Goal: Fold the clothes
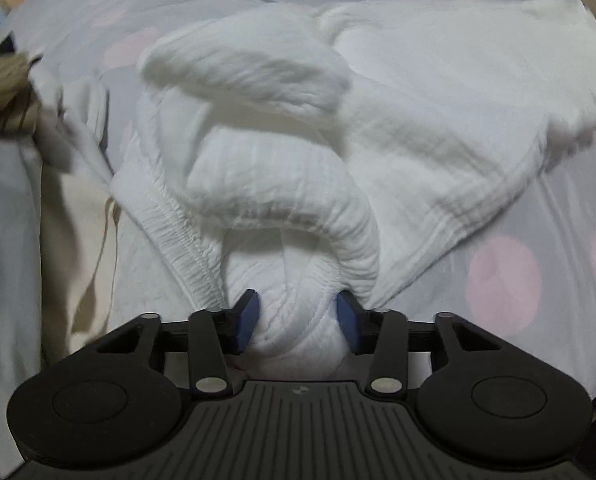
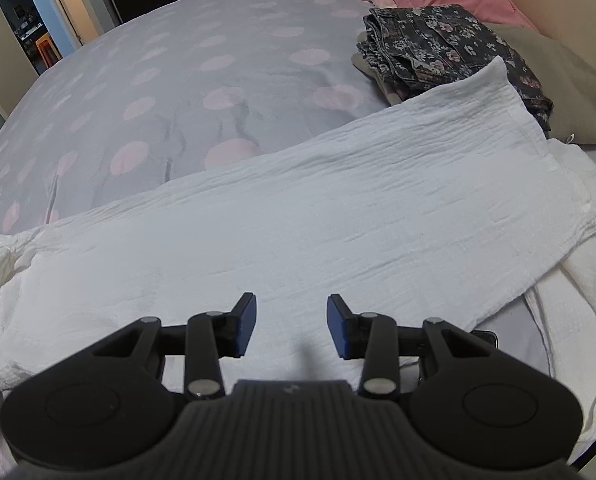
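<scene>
The left gripper (image 1: 298, 322) pinched a bunched waistband of the white trousers (image 1: 398, 148), which lay along the bed's (image 2: 138, 80) near edge. The right gripper (image 2: 291, 326) hovered half open, empty, over the leg. Best to lift evenly, keeping the cloth taut.

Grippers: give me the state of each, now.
Left gripper: closed on a bunched fold of the white garment.
Right gripper: open, holding nothing, above the white cloth.

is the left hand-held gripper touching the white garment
Touching. The left wrist view shows the left hand-held gripper with both blue pads pressed into a bunched fold of the white garment, which fills the space between them.
</scene>
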{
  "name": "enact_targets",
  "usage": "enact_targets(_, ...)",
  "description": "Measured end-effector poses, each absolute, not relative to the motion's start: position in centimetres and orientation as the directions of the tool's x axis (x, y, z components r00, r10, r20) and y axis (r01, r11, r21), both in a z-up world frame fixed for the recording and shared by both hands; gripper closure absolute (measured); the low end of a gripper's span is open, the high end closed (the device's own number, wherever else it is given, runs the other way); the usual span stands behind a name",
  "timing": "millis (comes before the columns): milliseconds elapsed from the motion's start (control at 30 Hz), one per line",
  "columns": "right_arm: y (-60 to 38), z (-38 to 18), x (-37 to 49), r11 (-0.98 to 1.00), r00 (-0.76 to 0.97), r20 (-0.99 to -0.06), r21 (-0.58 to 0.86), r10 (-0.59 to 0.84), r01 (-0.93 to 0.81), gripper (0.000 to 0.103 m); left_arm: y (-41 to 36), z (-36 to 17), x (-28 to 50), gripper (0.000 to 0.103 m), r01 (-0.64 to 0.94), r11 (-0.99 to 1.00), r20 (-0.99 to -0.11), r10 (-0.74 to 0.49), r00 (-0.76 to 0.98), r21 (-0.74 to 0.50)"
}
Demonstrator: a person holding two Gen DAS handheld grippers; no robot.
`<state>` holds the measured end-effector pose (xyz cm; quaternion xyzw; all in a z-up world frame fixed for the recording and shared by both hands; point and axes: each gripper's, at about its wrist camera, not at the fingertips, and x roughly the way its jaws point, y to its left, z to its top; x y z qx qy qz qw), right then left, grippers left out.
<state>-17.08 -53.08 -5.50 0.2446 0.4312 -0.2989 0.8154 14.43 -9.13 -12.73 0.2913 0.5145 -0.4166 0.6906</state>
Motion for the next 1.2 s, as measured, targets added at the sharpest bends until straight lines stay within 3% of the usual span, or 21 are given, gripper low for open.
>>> enact_targets(133,-53.0,-4.9,-17.3,0.697,0.463,-0.841,0.153,-0.281,0.7,0.061,-8.2,-10.9,13.0,0.093,0.886,0.464,-0.943,-0.297,0.15,-0.006)
enact_targets(367,-53.0,-4.7,-17.8,0.681,0.453,-0.841,0.147,-0.295,0.717,0.061,-4.4,-6.8,12.3,0.095,0.867,0.497,-0.913,-0.369,0.172,-0.037)
enact_targets(633,-53.1,-4.8,-17.9,0.676,0.435,-0.849,0.132,-0.301,0.725,0.061,-1.3,-8.1,13.7,0.094,0.84,0.54,-0.931,-0.332,0.154,-0.053)
enact_targets(867,-53.2,-4.9,-18.0,0.678,0.422,-0.855,0.12,-0.301,0.726,0.061,0.7,-6.3,15.7,0.085,0.71,0.682,-0.884,-0.426,0.191,-0.175)
enact_targets(933,-53.4,-5.1,-18.2,0.67,0.415,-0.859,0.12,-0.301,0.733,0.06,0.8,-5.8,15.7,0.075,0.697,0.691,-0.871,-0.446,0.205,-0.19)
enact_targets(1000,-53.6,-5.3,-18.3,0.66,0.407,-0.862,0.119,-0.301,0.742,0.06,0.5,-5.6,15.5,0.044,0.69,0.699,-0.861,-0.456,0.225,-0.189)
enact_targets(1200,-53.9,-5.8,-18.8,0.644,0.388,-0.869,0.112,-0.306,0.757,0.059,-1.3,-6.6,16.3,0.04,0.633,0.753,-0.868,-0.424,0.258,-0.18)
